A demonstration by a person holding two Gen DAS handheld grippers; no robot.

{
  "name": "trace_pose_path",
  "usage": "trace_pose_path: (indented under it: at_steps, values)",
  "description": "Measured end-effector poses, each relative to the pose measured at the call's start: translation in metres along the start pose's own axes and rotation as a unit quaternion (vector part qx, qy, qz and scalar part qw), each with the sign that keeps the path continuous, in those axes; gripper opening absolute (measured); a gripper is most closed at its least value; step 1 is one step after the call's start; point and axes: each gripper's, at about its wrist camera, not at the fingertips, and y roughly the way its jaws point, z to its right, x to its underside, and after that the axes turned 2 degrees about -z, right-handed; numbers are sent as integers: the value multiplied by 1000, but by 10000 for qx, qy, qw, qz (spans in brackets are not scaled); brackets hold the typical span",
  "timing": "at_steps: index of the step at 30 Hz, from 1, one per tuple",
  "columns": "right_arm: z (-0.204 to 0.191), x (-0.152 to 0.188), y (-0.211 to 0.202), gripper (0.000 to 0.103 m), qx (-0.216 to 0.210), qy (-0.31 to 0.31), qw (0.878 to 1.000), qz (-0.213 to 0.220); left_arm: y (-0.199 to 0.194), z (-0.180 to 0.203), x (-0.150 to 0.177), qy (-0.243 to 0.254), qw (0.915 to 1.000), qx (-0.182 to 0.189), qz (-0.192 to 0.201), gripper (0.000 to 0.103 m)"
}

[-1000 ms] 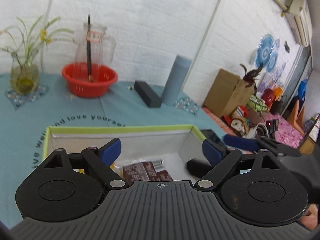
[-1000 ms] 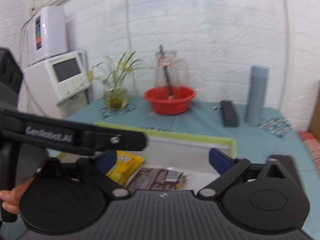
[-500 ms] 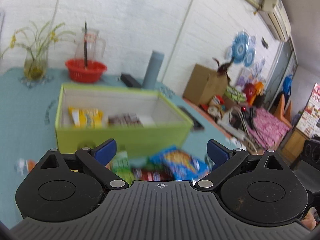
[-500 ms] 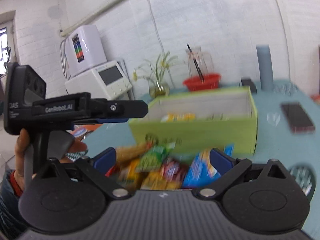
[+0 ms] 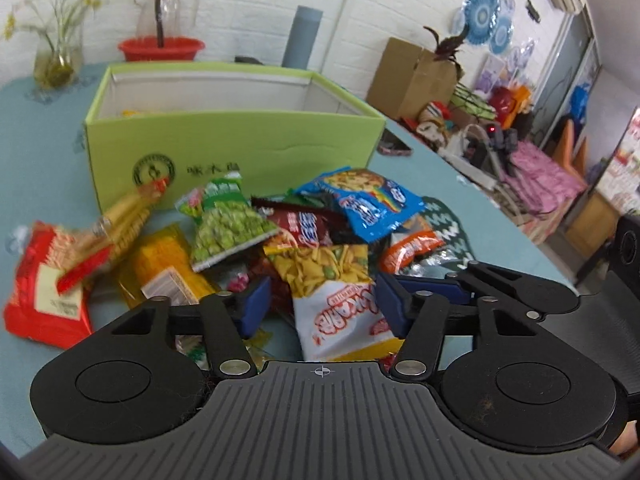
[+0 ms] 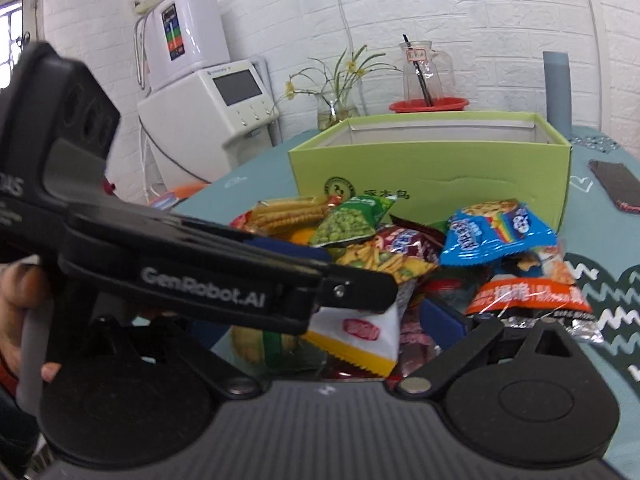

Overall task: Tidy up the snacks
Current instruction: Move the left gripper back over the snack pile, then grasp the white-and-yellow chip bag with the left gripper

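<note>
A pile of snack packets lies on the teal tablecloth in front of an open lime-green box (image 5: 232, 148), also in the right wrist view (image 6: 432, 176). My left gripper (image 5: 323, 307) is open, its fingers straddling a white-and-yellow chip packet (image 5: 336, 292), not closed on it. A green pea packet (image 5: 224, 224), a blue cookie packet (image 5: 368, 200) and a red packet (image 5: 44, 292) lie around. My right gripper (image 6: 408, 312) is open low over the pile, beside an orange packet (image 6: 528, 296). The left gripper's arm (image 6: 224, 276) crosses its view.
A red basin (image 5: 160, 48), glass jug, flower vase (image 5: 54, 64) and grey cylinder (image 5: 302, 36) stand behind the box. A phone (image 6: 616, 188) lies right of the box. A white appliance (image 6: 208, 112) stands at the table's left. Cluttered room to the right.
Both grippers have pulled back from above the box and come down low over the snack pile in front of it. The left fingers now straddle the chip packet.
</note>
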Motion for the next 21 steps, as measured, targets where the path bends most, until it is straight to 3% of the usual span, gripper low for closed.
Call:
trace_pose_path:
  at_steps: [2, 4, 16, 18, 20, 21]
  values:
    - [-5, 0, -1, 99, -140, -58, 9999, -11, -3, -10, 4, -195, 9994, 282, -63, 25]
    - [-8, 1, 2, 99, -239, -32, 9997, -64, -8, -18, 9, -415, 9984, 367, -71, 25]
    - [-57, 24, -7, 99, -764, -31, 9955, -566, -61, -7, 66, -253, 9996, -102, 11, 27]
    - [-61, 31, -9, 99, -719, -8, 9954, -638, -70, -6, 73, -300, 9994, -154, 54, 35]
    - [-61, 36, -13, 99, -438, 21, 9972, -601, -79, -8, 77, -413, 9985, -300, 210, 60]
    - [-60, 39, -13, 99, -277, 46, 9979, -579, -84, -10, 78, -469, 9976, -384, 322, 64]
